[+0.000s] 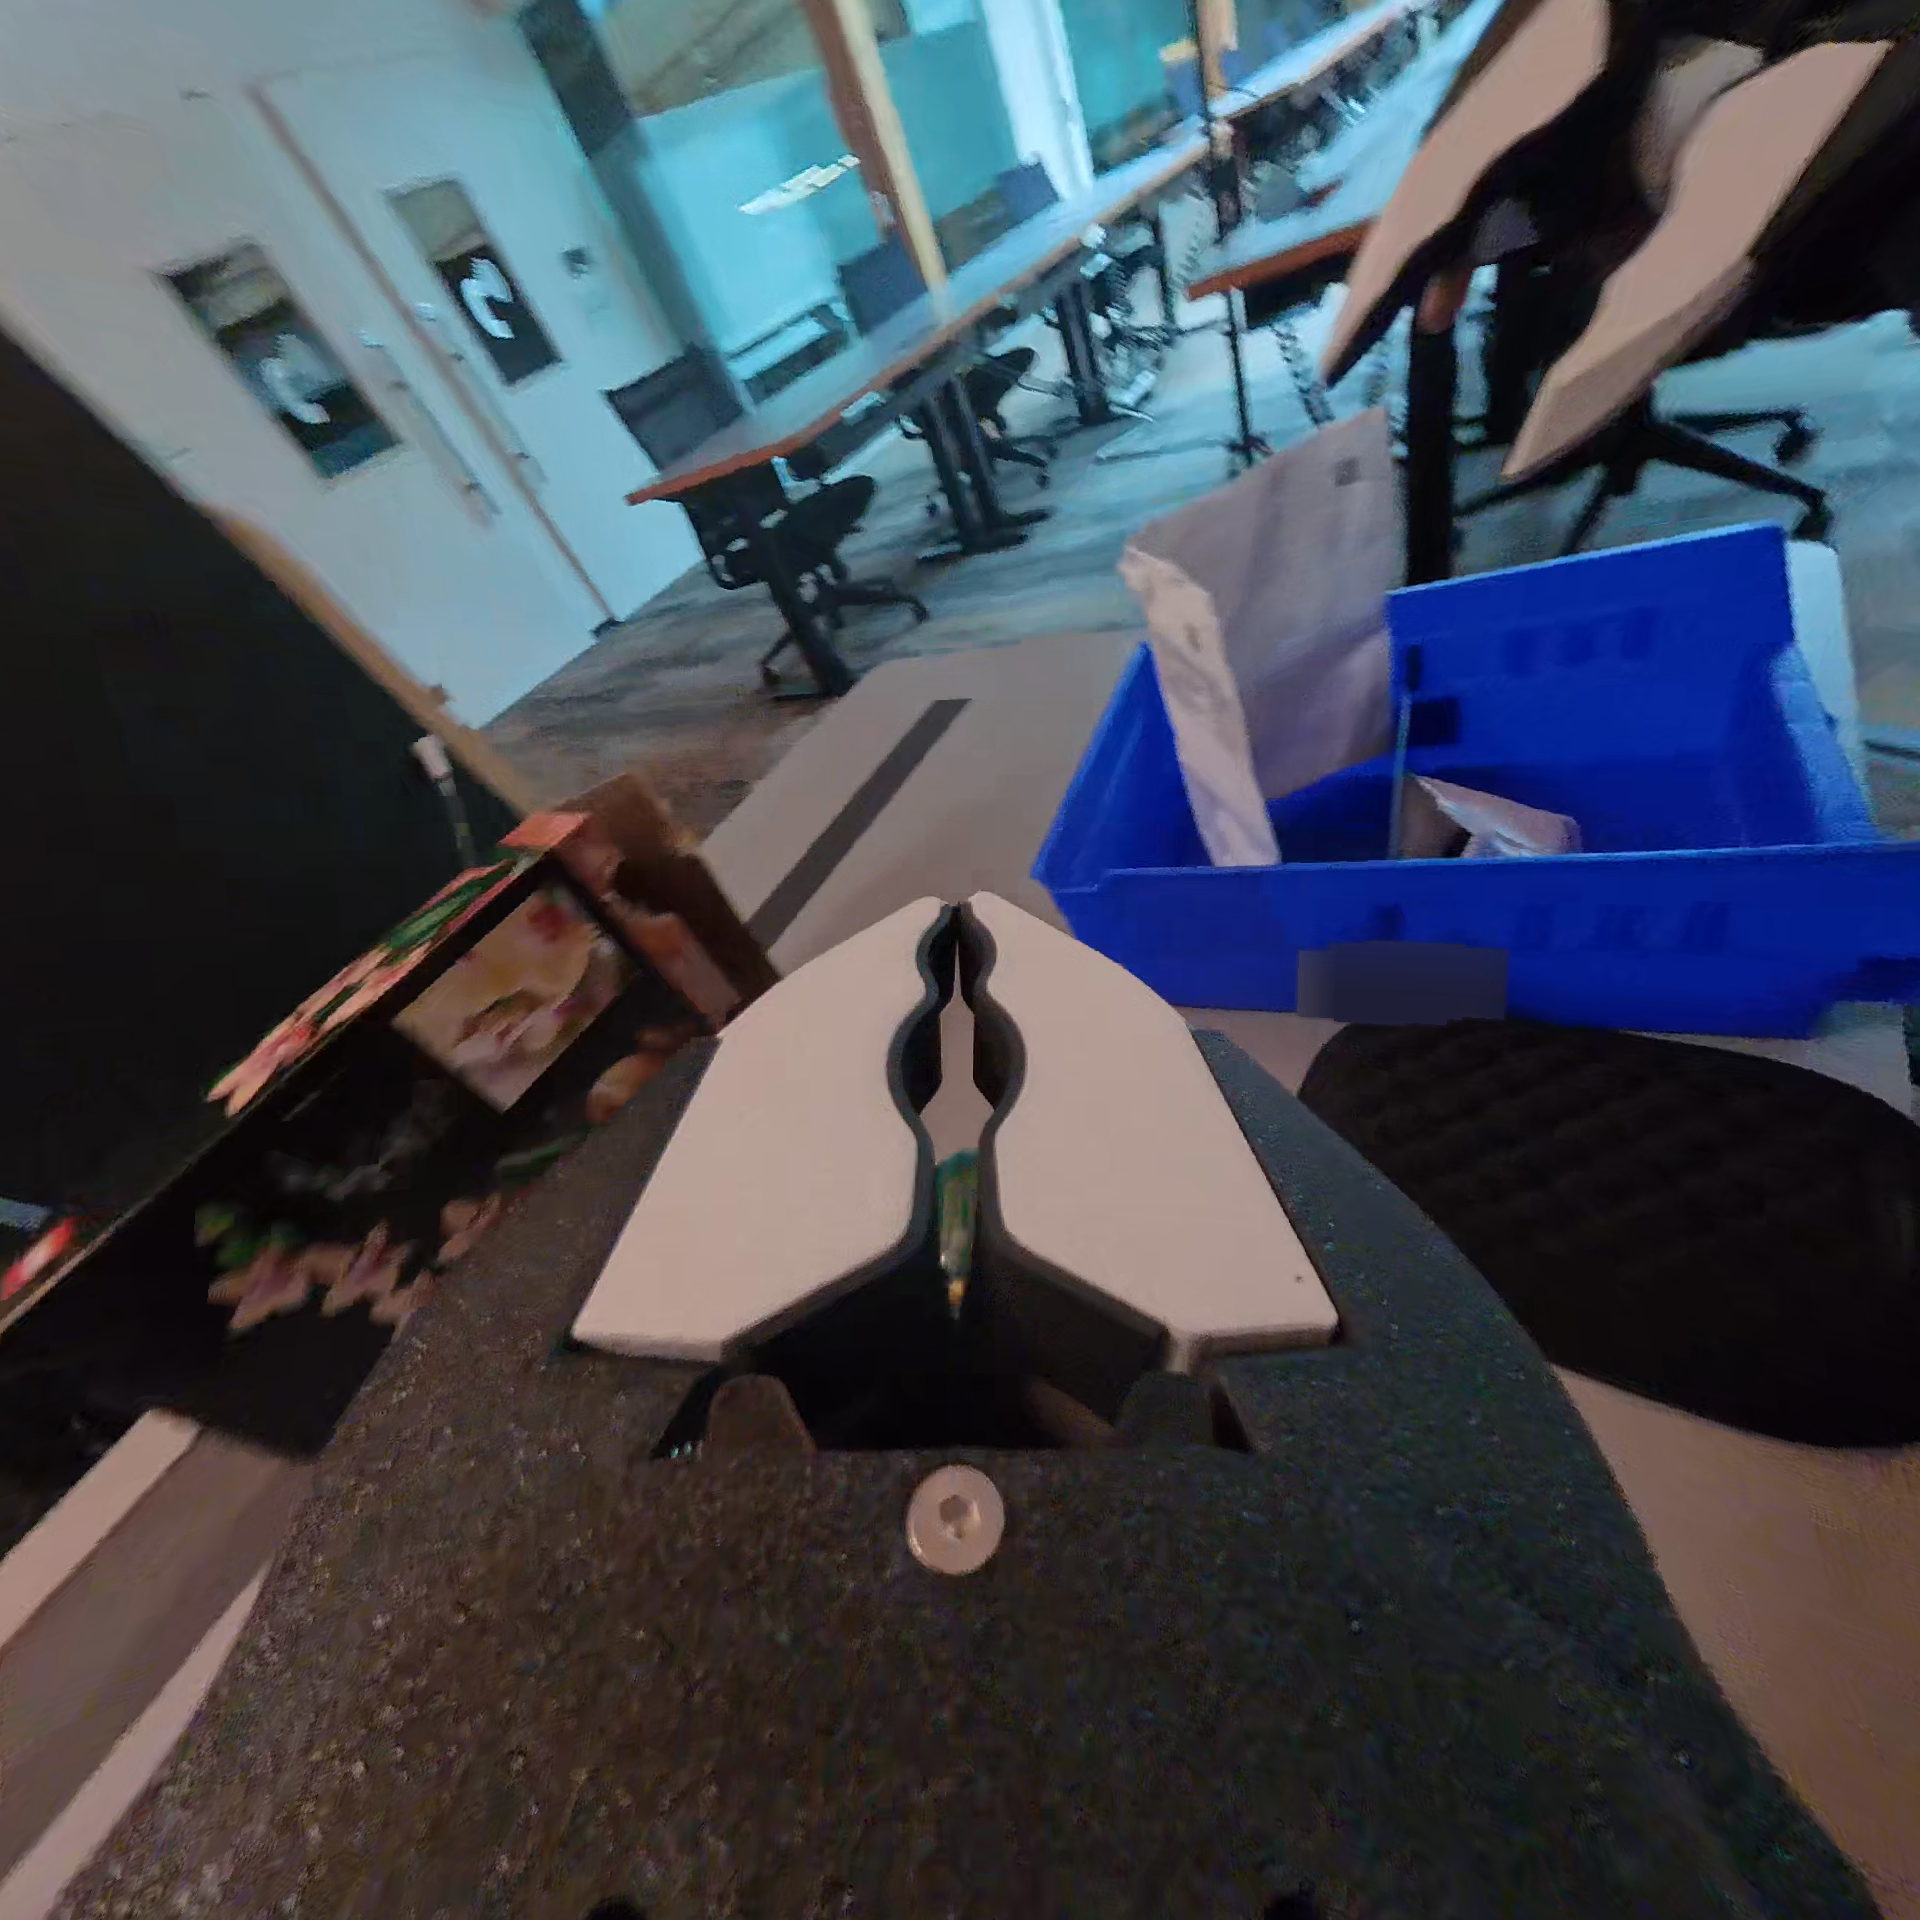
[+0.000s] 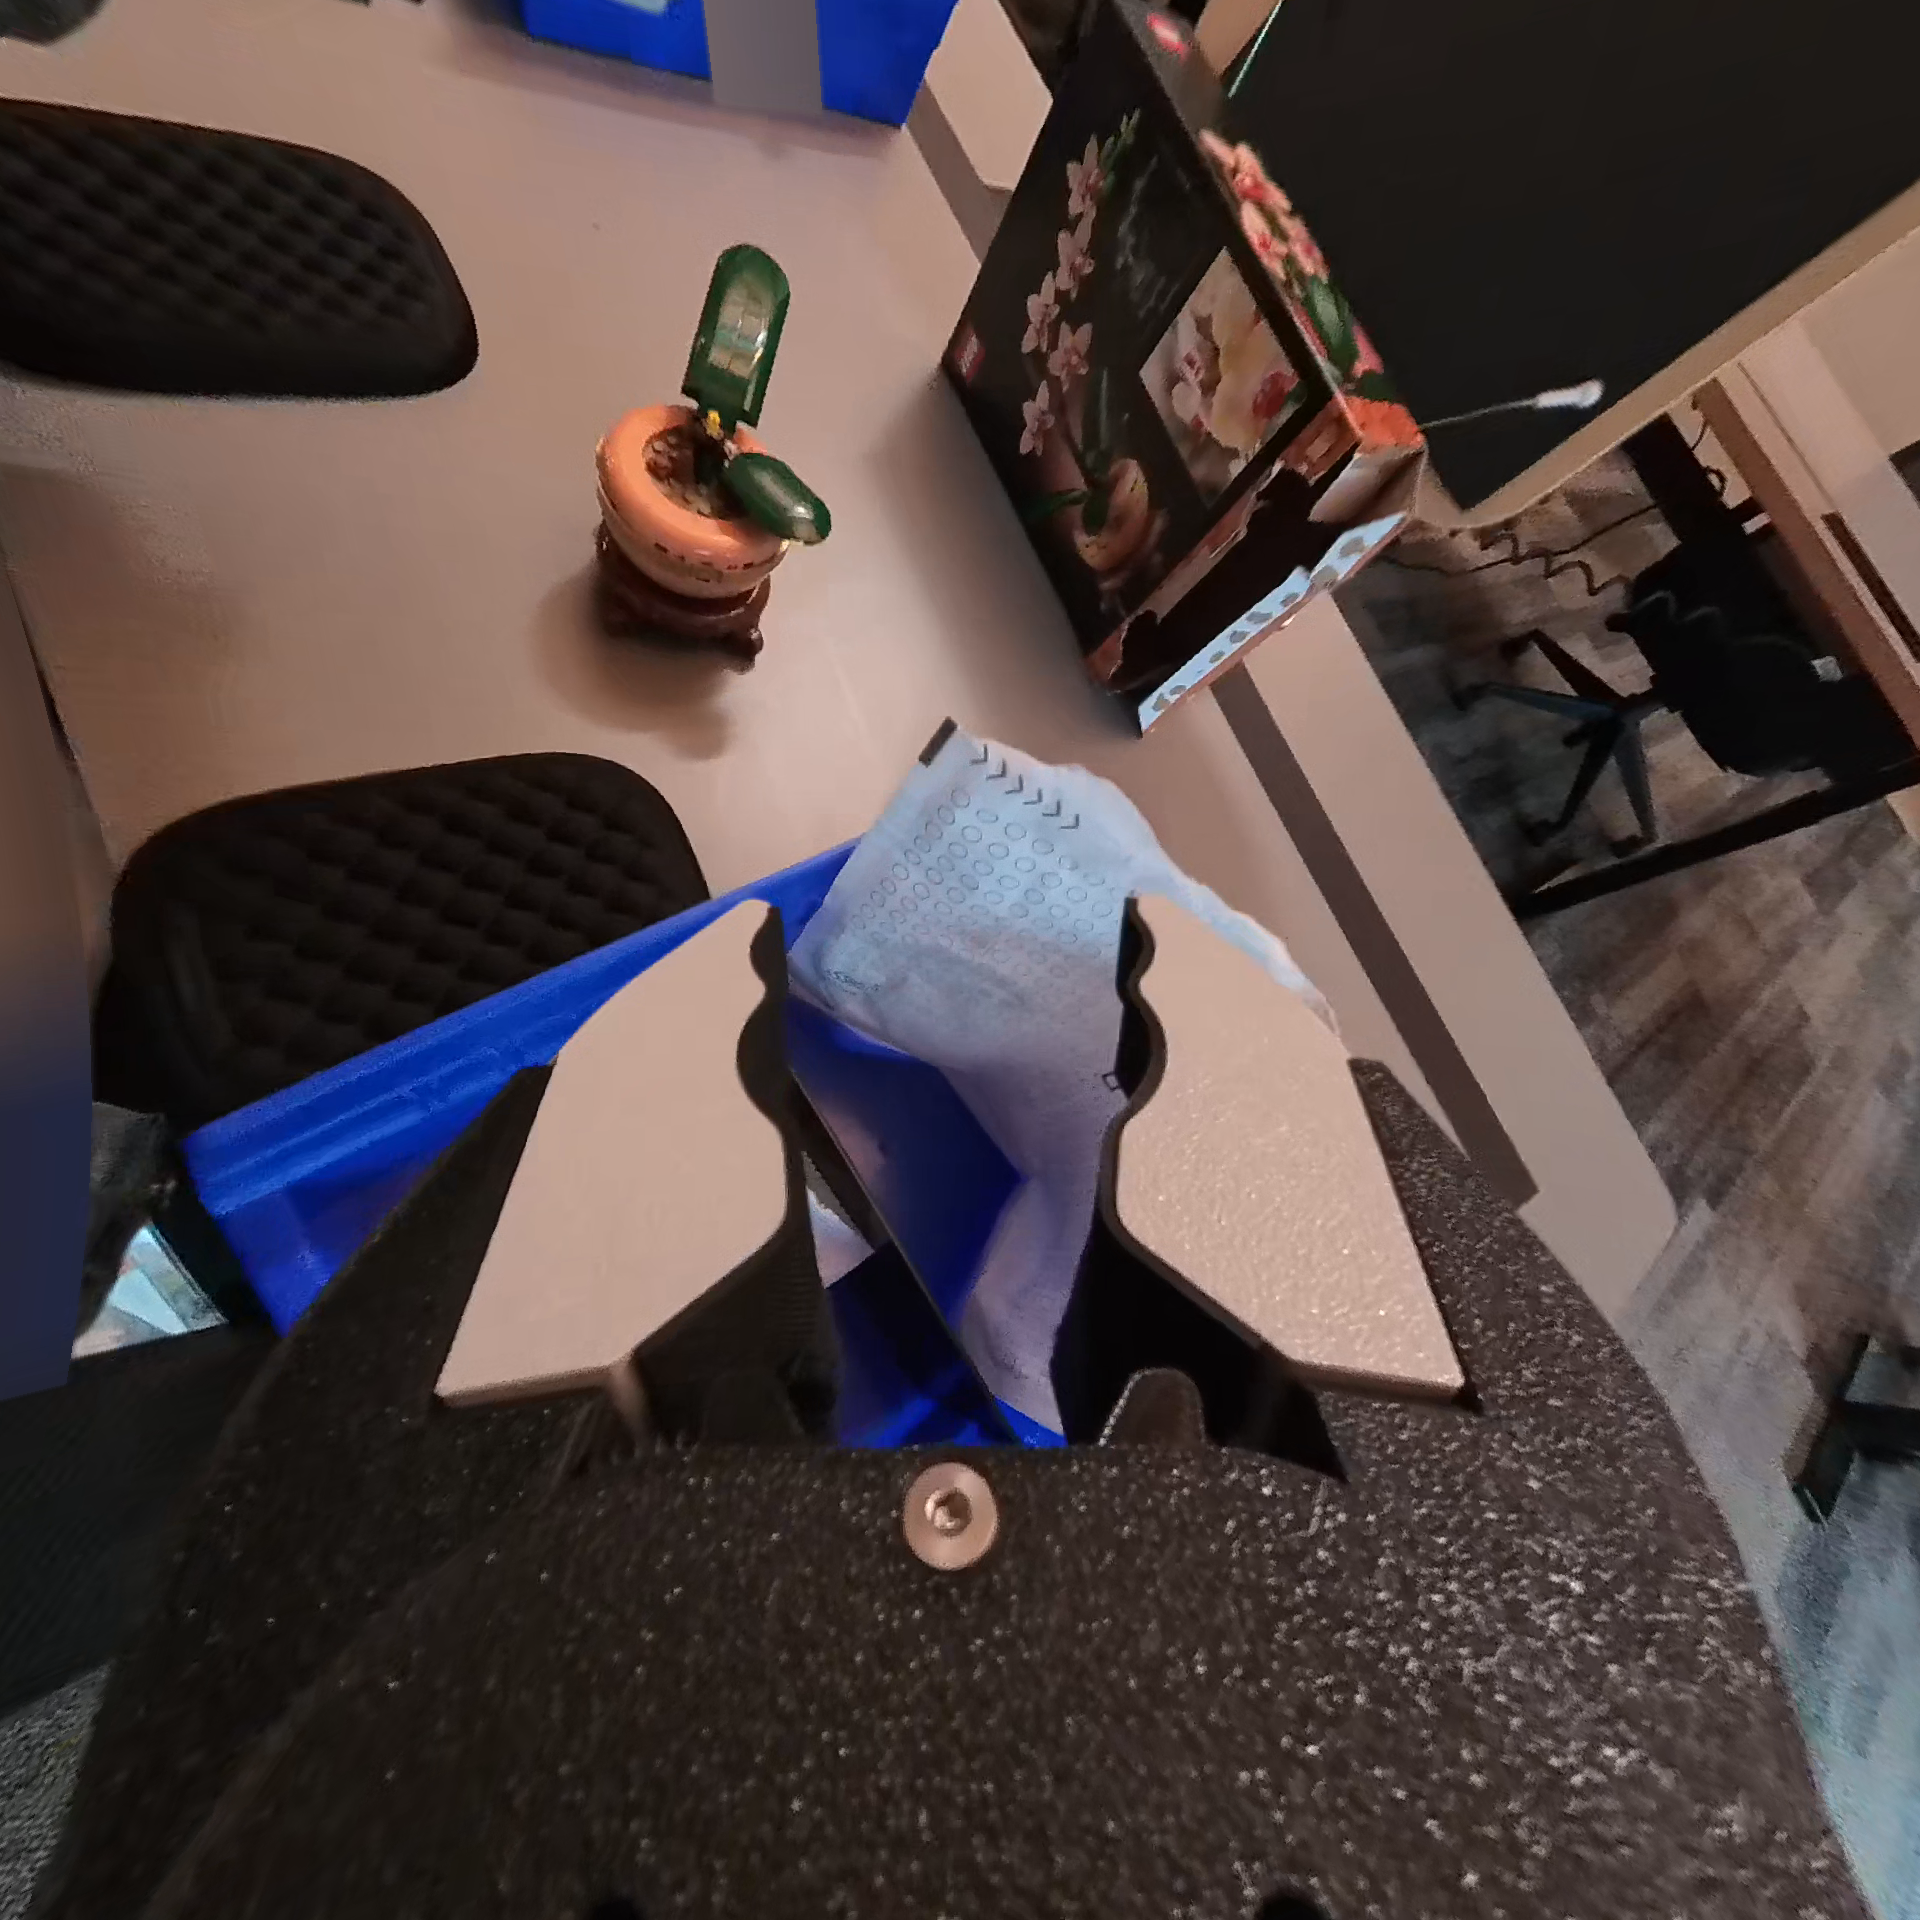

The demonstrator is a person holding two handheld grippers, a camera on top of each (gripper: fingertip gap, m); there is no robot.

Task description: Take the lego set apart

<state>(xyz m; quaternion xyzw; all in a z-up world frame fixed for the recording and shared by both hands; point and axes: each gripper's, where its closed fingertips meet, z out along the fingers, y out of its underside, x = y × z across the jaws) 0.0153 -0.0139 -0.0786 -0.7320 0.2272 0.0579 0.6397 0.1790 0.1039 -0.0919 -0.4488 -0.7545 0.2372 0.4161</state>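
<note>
The lego set, a small plant in a tan pot [image 2: 691, 499] with dark green leaves, stands on the table in the right wrist view. My right gripper [image 2: 951, 914] is open and empty above a blue bin [image 2: 499, 1049] that holds a white bag [image 2: 987, 904]. It also shows open in the left wrist view [image 1: 1439, 405], at the top right. My left gripper [image 1: 957, 914] is shut, tips touching with nothing between them. A thin green piece [image 1: 956, 1216] shows in the slit nearer the finger bases. I cannot tell whether it is gripped.
The lego box [image 2: 1174, 384] stands at the table's edge and shows left of my left gripper [image 1: 488, 966]. Black quilted pads [image 2: 208, 260] [image 2: 395, 914] [image 1: 1610, 1226] lie on the table. The blue bin [image 1: 1558, 935] is ahead and right of my left gripper. Desks and chairs stand beyond. The left gripper's tips are roughly 20 cm from the right gripper's.
</note>
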